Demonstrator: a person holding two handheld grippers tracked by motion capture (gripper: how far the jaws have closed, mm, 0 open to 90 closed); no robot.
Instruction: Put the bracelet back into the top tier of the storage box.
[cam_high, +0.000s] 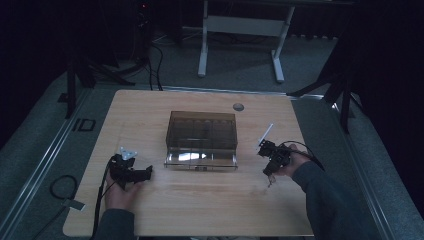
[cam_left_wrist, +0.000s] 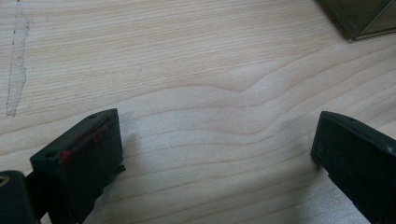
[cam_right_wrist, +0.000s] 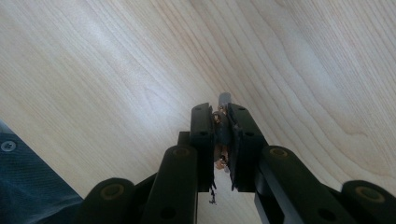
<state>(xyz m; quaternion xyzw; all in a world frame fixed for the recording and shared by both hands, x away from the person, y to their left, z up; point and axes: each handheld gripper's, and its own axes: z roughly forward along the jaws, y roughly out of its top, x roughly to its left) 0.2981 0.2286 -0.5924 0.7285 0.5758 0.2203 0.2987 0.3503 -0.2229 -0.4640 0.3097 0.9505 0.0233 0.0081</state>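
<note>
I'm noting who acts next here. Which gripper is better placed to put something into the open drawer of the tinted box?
Probably the right gripper: its jaws are shut on a small item, beside the box with its drawer pulled out. The left gripper is open and holds nothing.

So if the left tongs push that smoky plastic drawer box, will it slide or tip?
Probably slide: the box sits low and wide on the smooth wooden table. It looks light, being thin see-through plastic. Its drawer stands pulled out, so a push there may just close it.
</note>
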